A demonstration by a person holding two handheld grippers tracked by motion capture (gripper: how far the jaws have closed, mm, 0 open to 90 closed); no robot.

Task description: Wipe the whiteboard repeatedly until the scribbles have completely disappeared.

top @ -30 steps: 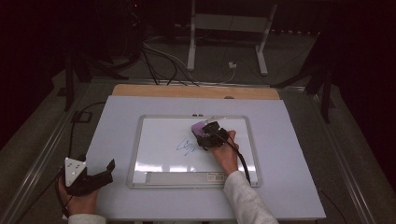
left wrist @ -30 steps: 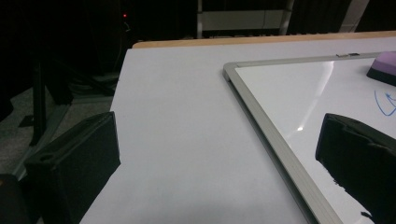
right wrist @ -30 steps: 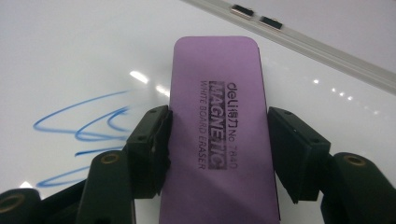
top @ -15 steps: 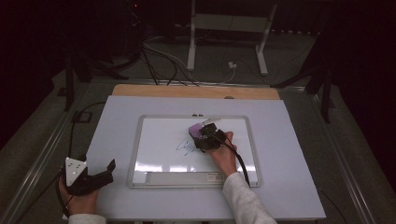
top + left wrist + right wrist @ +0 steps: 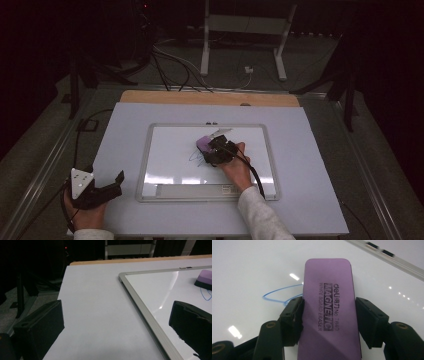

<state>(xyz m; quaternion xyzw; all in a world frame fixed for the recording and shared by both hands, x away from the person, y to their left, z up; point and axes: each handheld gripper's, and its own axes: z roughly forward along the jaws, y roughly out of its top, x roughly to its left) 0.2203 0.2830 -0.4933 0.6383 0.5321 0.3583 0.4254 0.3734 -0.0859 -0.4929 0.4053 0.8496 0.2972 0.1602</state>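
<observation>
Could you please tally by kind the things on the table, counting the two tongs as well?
Whiteboards: 1, whiteboard
Erasers: 1, purple eraser
Blue scribbles: 1, blue scribble
Tongs: 2, left tongs, right tongs
Total: 5

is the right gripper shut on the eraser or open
Shut on it. In the right gripper view, the right gripper's two jaws press against both long sides of the purple eraser, which lies on the whiteboard.

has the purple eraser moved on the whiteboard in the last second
Yes. The purple eraser, clamped in the right gripper, has slid left along the whiteboard, away from its right frame edge.
</observation>
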